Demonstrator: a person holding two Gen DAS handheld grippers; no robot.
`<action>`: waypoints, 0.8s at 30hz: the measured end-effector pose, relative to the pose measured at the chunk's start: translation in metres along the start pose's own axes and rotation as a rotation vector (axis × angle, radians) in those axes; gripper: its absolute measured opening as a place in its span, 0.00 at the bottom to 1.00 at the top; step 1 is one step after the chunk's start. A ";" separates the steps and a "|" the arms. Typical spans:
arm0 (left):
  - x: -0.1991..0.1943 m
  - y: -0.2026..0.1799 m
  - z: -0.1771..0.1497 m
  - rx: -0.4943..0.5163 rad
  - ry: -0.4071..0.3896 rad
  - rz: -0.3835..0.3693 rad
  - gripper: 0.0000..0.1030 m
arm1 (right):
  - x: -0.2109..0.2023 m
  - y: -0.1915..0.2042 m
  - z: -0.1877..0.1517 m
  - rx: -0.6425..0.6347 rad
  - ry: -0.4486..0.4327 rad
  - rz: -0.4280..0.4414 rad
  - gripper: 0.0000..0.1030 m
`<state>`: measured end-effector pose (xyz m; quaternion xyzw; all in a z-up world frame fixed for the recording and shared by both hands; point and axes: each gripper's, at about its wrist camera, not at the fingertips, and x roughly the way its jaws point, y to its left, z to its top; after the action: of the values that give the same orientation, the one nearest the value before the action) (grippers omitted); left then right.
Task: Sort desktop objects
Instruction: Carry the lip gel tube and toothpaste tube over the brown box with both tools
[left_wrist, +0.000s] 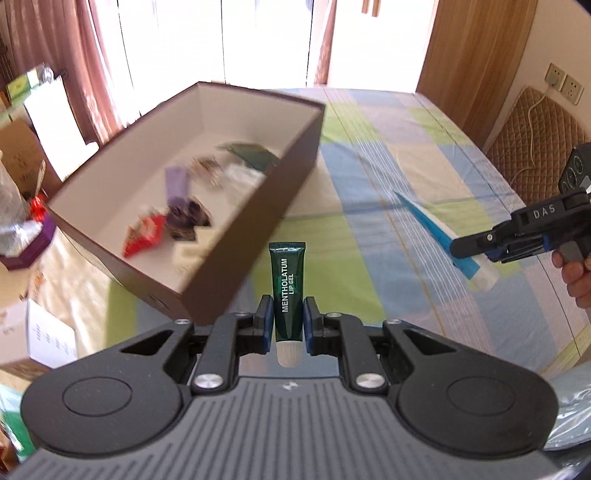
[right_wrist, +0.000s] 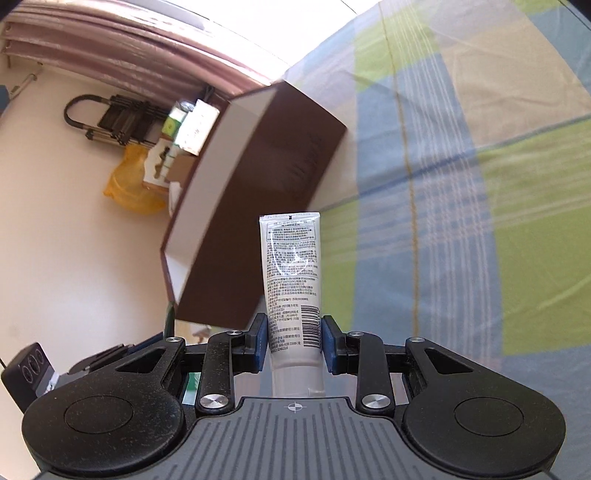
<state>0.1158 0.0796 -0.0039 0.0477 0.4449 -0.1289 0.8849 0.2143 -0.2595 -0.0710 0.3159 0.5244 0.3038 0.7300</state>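
My left gripper (left_wrist: 287, 314) is shut on a dark green Mentholatum lip gel tube (left_wrist: 289, 280), crimped end forward, just in front of the brown box (left_wrist: 255, 221). The box is white inside and holds a red packet (left_wrist: 144, 236), purple items (left_wrist: 181, 206) and a green packet (left_wrist: 255, 153), all blurred. In the left wrist view my right gripper (left_wrist: 461, 251) comes in from the right, shut on a blue and white tube (left_wrist: 432, 225) over the cloth. The right wrist view shows the right gripper (right_wrist: 291, 332) clamping that tube's white printed side (right_wrist: 291, 266), near the brown box (right_wrist: 266, 192).
A plaid blue, green and cream cloth (left_wrist: 388, 166) covers the table. A quilted chair back (left_wrist: 535, 133) stands at the right by wall sockets (left_wrist: 563, 83). Cardboard boxes (left_wrist: 22, 158), a purple box (left_wrist: 33, 243) and a white box (left_wrist: 40, 332) crowd the left. A person's hand (left_wrist: 576, 273) holds the right gripper.
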 end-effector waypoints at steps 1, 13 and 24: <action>-0.005 0.005 0.003 0.004 -0.011 0.004 0.12 | 0.001 0.005 0.003 -0.004 -0.009 0.010 0.32; -0.015 0.079 0.051 0.074 -0.089 0.094 0.12 | 0.029 0.078 0.053 -0.066 -0.056 0.123 0.32; 0.027 0.131 0.095 0.213 -0.067 0.101 0.12 | 0.095 0.144 0.099 -0.148 -0.054 0.076 0.32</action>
<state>0.2400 0.1822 0.0274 0.1596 0.3961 -0.1321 0.8945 0.3179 -0.1106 0.0116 0.2891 0.4682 0.3605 0.7532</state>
